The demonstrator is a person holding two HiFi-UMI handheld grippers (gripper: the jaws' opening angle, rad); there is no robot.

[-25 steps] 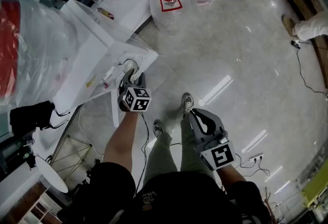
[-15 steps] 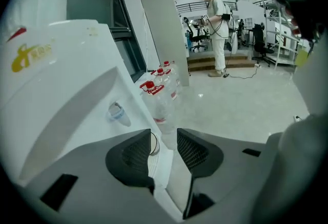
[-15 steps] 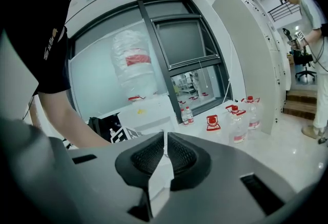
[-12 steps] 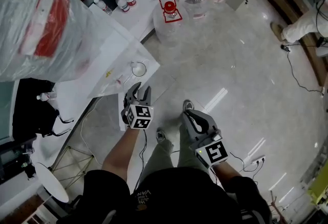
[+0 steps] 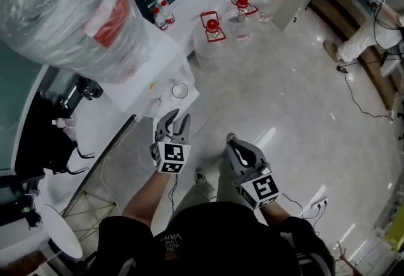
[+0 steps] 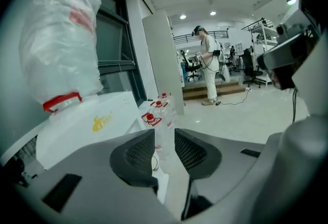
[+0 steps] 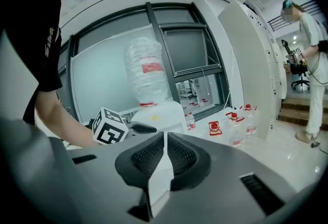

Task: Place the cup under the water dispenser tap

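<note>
At the far left, the big upturned bottle [image 5: 76, 3], wrapped in clear plastic, sits on top of the white water dispenser [image 5: 148, 57] to feed it. Its red label [image 5: 107, 16] is too crumpled under the wrap to read. A yellow mark [image 5: 153, 85] on the dispenser's front is probably a logo, but it can't be read either.

The cup [image 5: 180, 90] stands upright on the dispenser's ledge [image 5: 188, 104], toward that ledge's right edge. I take this to be the spot below the tap. The tap itself is not clear enough to confirm it, so treat the placing as probably done.

Your left gripper [image 5: 175, 120] is just short of the ledge's front edge and apart from the cup. Its jaws are parted and hold nothing, and they have just been closing a little on empty air. That fits a hand whose cup is already set down.

Further right, three water jugs [image 5: 213, 31] with red caps and red handles stand along the window wall, likely as spares. Any print on them is too small to read.

Your right gripper [image 5: 233, 141] hangs idle over the floor [image 5: 297, 98], with its jaws pressed together on nothing.

The marker cubes [image 5: 173, 158] carry only black square patterns and no words.
</note>
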